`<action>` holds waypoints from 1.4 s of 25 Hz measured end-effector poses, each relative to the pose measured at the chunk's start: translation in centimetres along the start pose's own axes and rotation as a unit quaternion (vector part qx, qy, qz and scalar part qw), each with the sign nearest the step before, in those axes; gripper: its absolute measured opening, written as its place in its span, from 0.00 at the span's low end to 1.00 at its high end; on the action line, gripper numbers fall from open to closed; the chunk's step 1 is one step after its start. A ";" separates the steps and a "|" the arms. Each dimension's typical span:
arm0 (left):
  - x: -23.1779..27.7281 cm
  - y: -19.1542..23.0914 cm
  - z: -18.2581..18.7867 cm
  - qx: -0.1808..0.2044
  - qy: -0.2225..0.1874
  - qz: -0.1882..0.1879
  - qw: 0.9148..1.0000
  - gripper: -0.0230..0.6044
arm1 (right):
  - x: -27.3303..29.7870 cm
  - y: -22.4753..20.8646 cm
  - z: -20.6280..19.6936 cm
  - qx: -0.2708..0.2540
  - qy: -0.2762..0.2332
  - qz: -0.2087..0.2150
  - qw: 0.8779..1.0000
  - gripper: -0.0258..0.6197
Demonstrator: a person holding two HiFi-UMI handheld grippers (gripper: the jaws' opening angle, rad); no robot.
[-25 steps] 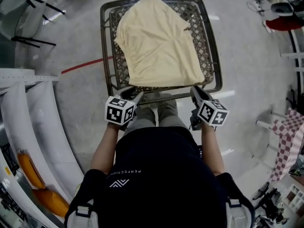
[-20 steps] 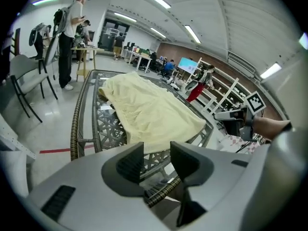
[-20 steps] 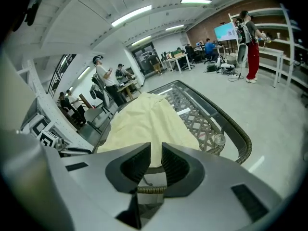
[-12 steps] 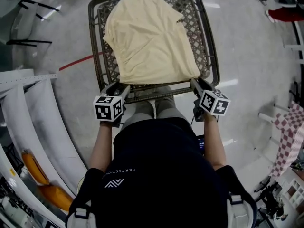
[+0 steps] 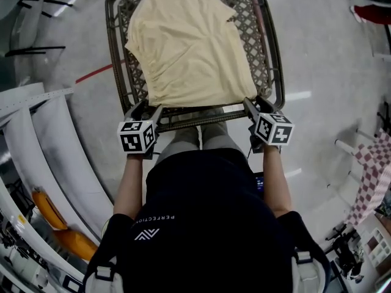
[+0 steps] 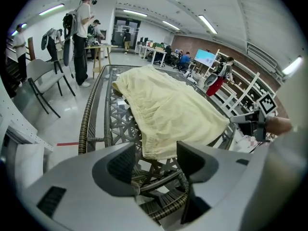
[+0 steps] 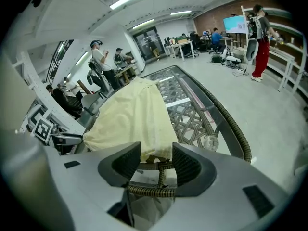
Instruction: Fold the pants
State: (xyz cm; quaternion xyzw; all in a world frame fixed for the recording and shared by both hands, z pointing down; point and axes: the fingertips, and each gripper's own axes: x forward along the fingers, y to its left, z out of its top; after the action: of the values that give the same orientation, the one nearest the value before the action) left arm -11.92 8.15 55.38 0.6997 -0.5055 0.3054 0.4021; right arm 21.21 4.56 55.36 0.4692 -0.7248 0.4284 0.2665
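Pale yellow pants (image 5: 186, 47) lie spread flat on a woven wicker table (image 5: 119, 72), their gathered waistband along the near edge. My left gripper (image 5: 148, 110) sits at the table's near left corner. Its jaws are open and have just been opening. In the left gripper view (image 6: 156, 160) only the waistband corner (image 6: 154, 146) and the rim show beyond them. My right gripper (image 5: 249, 104) is at the near right corner, and its jaws have also just been opening. In the right gripper view (image 7: 156, 160) the pants' near corner (image 7: 154, 146) lies just past the pads, untouched.
White curved shelving (image 5: 43, 139) holding orange items (image 5: 46, 206) runs along the left. A red line (image 5: 95, 75) crosses the floor. A checkered cloth (image 5: 369, 182) hangs at the right. People (image 6: 83, 32) and a chair (image 6: 41, 81) stand beyond the table's far end.
Both grippers have sunk a little toward the table's near rim and drawn slightly apart. The table and pants sit higher in the head view. The pants keep their shape.
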 end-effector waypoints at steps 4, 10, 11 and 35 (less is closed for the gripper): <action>0.9 0.0 0.0 -0.007 0.015 0.004 1.000 0.45 | 0.9 -0.5 0.2 -0.004 0.013 0.000 1.000 0.33; 2.2 -0.6 -0.7 -0.002 0.039 0.001 0.999 0.44 | 2.1 -0.5 -0.5 -0.013 0.042 0.003 0.999 0.31; 2.3 -0.4 -0.7 0.001 0.040 0.004 0.999 0.43 | 2.2 -0.4 -0.6 -0.014 0.044 0.004 0.999 0.29; 0.0 -0.4 1.0 0.011 0.008 0.006 1.000 0.17 | -0.2 1.4 4.0 -0.039 -0.015 -0.008 0.999 0.12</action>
State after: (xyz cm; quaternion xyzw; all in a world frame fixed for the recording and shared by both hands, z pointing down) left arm -11.49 7.31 54.75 0.6985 -0.5035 0.3186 0.3964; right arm 20.06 1.40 52.71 0.4705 -0.7411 0.3909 0.2768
